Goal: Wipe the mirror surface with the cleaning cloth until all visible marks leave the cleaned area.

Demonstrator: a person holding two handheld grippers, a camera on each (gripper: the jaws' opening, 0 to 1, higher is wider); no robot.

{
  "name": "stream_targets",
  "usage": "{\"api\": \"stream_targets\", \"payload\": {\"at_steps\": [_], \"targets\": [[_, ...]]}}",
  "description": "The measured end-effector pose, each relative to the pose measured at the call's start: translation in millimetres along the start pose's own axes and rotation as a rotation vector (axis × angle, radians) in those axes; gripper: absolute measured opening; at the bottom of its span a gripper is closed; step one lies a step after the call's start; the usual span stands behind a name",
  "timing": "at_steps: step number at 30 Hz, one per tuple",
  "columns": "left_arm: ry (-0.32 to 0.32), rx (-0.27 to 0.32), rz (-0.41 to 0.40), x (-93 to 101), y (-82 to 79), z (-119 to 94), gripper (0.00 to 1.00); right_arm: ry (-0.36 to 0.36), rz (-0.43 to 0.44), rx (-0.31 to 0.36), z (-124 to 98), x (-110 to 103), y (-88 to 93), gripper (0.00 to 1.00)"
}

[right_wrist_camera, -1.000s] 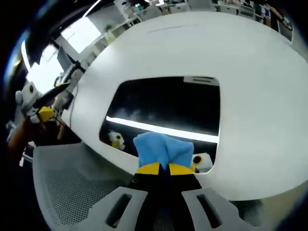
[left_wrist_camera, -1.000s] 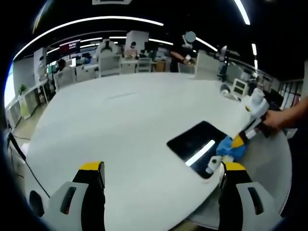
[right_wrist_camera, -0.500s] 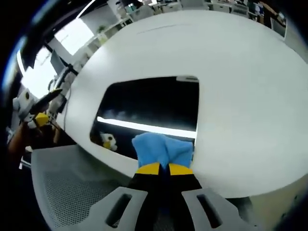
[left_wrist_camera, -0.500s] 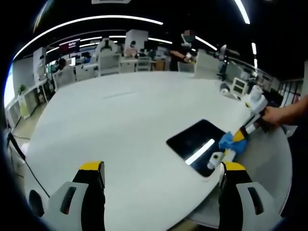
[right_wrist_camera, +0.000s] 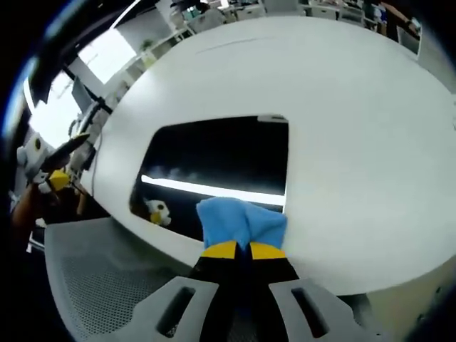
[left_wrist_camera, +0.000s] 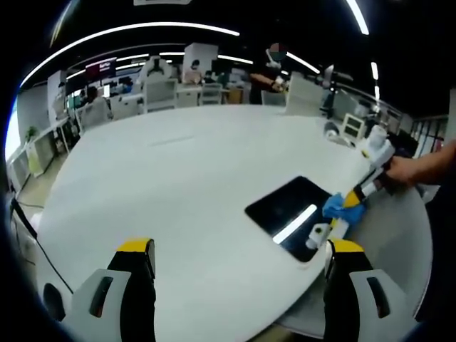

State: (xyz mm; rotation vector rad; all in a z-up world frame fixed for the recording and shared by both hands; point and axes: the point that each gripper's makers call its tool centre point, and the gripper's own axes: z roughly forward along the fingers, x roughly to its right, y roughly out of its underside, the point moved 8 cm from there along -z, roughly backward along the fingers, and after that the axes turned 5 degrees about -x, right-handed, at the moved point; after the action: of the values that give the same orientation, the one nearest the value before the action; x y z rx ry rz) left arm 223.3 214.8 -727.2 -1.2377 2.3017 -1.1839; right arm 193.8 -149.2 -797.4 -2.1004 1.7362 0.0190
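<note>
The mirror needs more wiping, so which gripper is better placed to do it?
Right. The right gripper is shut on the blue cloth at the mirror's near edge. The left gripper is open, holds nothing, and sits back from the mirror.

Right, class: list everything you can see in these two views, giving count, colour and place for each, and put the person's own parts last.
table: one, white, round, across both views
mirror: one, dark, flat on the table near its edge, reflecting a ceiling light strip
cloth: one, blue, at the mirror's near corner, pinched in the right gripper
chair: one, grey mesh, beside the table's edge in the right gripper view
desks and chairs: several, white, background office
people: a few, far behind the table
left gripper: one, grey with yellow tips, jaws wide apart above the table
right gripper: one, yellow-tipped, jaws closed on the cloth
hand: one, holding the right gripper
</note>
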Motion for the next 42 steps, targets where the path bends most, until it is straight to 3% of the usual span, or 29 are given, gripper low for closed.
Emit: {"api": "stream_targets", "payload": {"at_steps": [7, 14, 42], "targets": [[-0.012, 0.005, -0.013, -3.2, 2.5, -2.8, 1.00, 0.004, 0.002, 0.007, 1.5, 0.6, -4.2, 0.00], [-0.016, 0.002, -0.024, -1.4, 6.0, -3.0, 1.00, 0.002, 0.024, 0.011, 5.8, 6.1, -21.4, 0.00], [-0.027, 0.030, -0.054, -0.6, 8.7, -0.5, 1.00, 0.052, -0.011, 0.021, 29.2, 32.7, -118.4, 0.00]]}}
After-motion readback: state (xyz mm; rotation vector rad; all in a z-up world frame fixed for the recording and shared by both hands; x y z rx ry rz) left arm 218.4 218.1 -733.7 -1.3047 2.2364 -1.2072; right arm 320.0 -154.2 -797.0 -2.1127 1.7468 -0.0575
